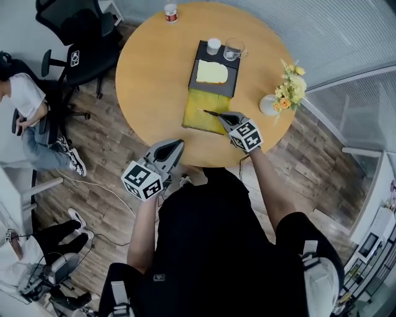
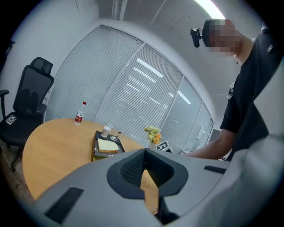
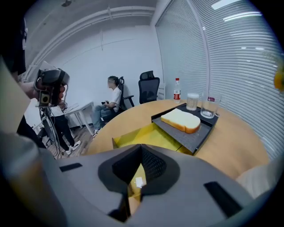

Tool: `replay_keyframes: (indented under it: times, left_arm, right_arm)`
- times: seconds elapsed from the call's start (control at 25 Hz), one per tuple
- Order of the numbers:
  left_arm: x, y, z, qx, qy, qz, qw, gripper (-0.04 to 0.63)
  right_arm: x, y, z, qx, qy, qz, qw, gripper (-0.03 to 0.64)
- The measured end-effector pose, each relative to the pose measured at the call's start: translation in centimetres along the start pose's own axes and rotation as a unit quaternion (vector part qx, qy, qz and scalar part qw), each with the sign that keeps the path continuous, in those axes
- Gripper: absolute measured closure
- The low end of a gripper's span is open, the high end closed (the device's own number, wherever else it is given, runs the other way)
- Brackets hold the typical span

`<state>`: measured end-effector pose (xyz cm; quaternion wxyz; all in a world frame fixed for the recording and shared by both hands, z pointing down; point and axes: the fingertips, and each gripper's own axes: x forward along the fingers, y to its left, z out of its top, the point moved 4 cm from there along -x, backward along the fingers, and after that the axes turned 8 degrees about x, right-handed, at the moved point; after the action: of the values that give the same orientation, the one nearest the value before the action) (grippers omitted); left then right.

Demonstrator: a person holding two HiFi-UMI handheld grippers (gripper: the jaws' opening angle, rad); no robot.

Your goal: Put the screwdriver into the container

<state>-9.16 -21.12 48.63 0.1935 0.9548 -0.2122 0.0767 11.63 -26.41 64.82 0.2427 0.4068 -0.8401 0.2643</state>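
As right gripper (image 1: 223, 116) jaws pinch the screwdriver (image 1: 207, 112), left gripper (image 1: 179, 143) jaws together, round wooden table (image 1: 154, 74), window blinds (image 1: 322, 31).

Round wooden table (image 1: 154, 68), yellow container (image 1: 198, 122), dark tray (image 1: 213, 89), bottle (image 1: 171, 12), flower vase (image 1: 268, 105)

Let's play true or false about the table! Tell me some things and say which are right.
1. Bread lies on the black tray. True.
2. The flowers stand on the tray. False: they stand on the table, beside the tray.
3. The right gripper holds the screwdriver. True.
4. The left gripper holds the bottle. False: that gripper is shut and empty, and the bottle stands at the table's far edge.
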Motion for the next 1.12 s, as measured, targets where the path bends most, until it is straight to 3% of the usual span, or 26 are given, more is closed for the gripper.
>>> replay_keyframes:
  times: [0.4,0.92,1.12]
  left_arm:
    - [-0.5,-0.9,-0.3,0.011,0.001,-0.033,0.9994,0.589]
    - [-2.0,-3.9,-0.7,0.037,-0.002,-0.061,0.9975,0.589]
    - [-2.8,-4.9,-1.3,0.038,-0.005,-0.065,0.9972,0.589]
  right_arm:
    - [-5.2,5.6,0.3,-0.011,-0.048,-0.020,0.999,0.612]
    - [-10.5,12.1,2.3,-0.042,-0.112,-0.016,0.993,0.612]
    - [-11.4,13.8,0.9,-0.035,-0.107,-0.024,0.993,0.612]
